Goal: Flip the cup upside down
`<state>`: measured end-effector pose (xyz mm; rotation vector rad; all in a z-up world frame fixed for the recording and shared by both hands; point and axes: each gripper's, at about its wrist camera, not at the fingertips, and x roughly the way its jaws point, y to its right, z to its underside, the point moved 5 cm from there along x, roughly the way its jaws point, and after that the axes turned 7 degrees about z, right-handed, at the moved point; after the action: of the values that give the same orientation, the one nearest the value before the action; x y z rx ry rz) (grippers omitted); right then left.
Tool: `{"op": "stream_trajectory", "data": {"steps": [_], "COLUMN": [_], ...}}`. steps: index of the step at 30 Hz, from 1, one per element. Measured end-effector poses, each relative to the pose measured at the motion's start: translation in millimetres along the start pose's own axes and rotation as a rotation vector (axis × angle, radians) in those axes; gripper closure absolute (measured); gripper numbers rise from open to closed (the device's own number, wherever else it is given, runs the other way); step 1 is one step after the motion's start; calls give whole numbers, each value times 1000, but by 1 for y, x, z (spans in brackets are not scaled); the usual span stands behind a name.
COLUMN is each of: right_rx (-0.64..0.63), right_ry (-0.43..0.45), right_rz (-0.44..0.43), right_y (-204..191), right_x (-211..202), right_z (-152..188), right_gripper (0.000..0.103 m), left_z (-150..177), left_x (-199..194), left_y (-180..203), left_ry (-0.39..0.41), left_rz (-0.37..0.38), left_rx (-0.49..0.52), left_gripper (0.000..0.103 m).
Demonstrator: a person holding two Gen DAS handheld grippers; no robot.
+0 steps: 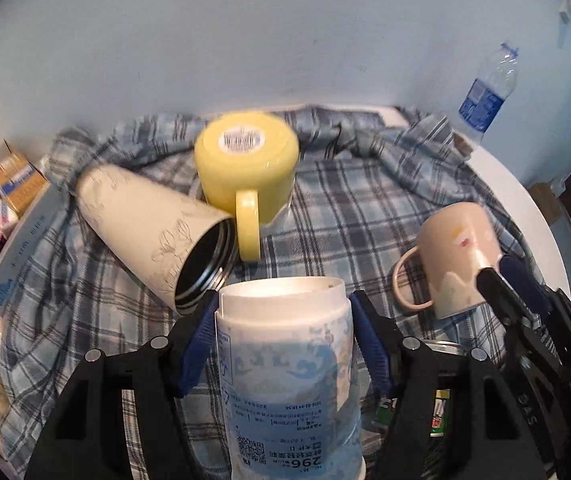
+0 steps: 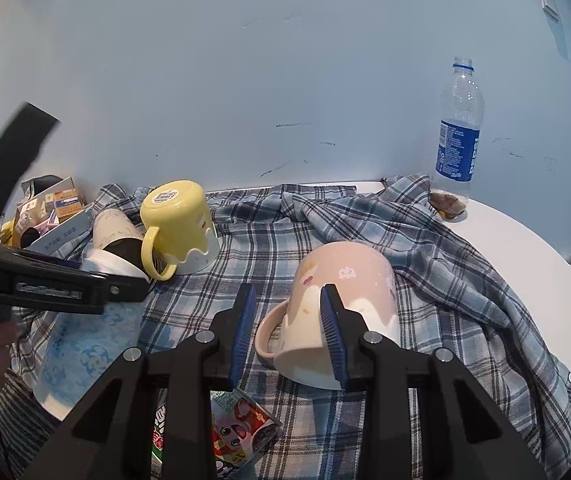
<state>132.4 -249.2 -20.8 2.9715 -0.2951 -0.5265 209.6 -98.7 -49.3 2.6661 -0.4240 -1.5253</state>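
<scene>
My left gripper (image 1: pixel 283 308) is shut on a white and blue paper cup (image 1: pixel 289 376), held upside down with its base towards the camera; the cup also shows at the left of the right wrist view (image 2: pixel 81 344). A pink mug (image 2: pixel 341 312) stands upside down on the plaid cloth (image 2: pixel 285 240), tilted, handle to the left. My right gripper (image 2: pixel 287 300) is open; its right finger (image 2: pixel 331 332) is against the mug's side and nothing is between the jaws. The pink mug also shows in the left wrist view (image 1: pixel 457 260).
A yellow mug (image 1: pixel 245 168) stands upside down at the back. A cream tumbler (image 1: pixel 153 232) lies on its side beside it. A plastic bottle (image 2: pixel 457 136) stands at the back right on the white table (image 2: pixel 525 248). Boxes (image 1: pixel 9 192) sit at the left. A snack packet (image 2: pixel 237 432) lies below my right gripper.
</scene>
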Motion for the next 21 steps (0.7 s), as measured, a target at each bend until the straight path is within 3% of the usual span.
{"op": "stream_trajectory", "data": {"steps": [9, 13, 21], "right_rx": [9, 8, 32], "right_ry": [97, 87, 66], "right_rz": [-26, -25, -24], "right_y": [-1, -2, 4], "right_x": [-19, -16, -12], "right_z": [-8, -8, -6], "right_gripper": [70, 70, 70], "left_z": [17, 26, 32], "left_x": [-50, -59, -60], "left_y": [27, 30, 27], "left_ry": [262, 343, 392], "left_rz": [-78, -79, -50], "left_rx": [147, 173, 159], "left_gripper": [36, 36, 36]}}
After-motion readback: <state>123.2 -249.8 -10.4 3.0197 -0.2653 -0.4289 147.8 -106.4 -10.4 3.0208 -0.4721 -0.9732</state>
